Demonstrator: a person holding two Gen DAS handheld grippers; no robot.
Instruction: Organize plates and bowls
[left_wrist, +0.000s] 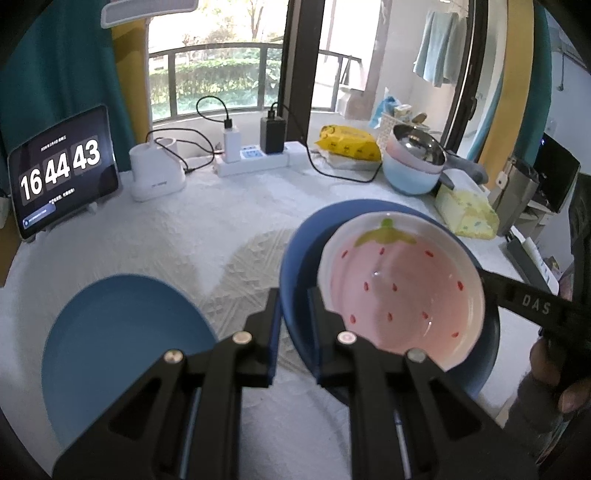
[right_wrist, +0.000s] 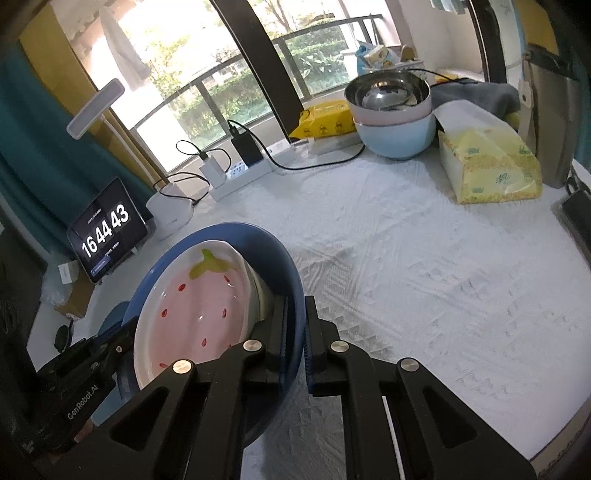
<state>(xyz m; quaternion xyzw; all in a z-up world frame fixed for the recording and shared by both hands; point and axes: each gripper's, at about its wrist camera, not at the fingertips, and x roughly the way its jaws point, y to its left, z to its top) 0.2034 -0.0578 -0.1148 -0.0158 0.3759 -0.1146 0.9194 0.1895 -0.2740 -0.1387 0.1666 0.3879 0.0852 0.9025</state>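
while the strawberry bowl (left_wrist: 402, 291) sits inside the blue plate (left_wrist: 295, 266), that plate is pinched on both sides: the left gripper (left_wrist: 293, 314) is clenched on its near-left rim, and the right gripper (right_wrist: 295, 325) is clenched on its opposite rim. judging by the right wrist view, the pair is tilted and lifted off the white tablecloth (right_wrist: 424, 277). a second blue plate (left_wrist: 122, 350) lies flat on the cloth just left of the left gripper, nearer that hand, so stacking there likely means carrying the load leftward and levelling it. stacked bowls (right_wrist: 391, 110) stand well apart at the far right.
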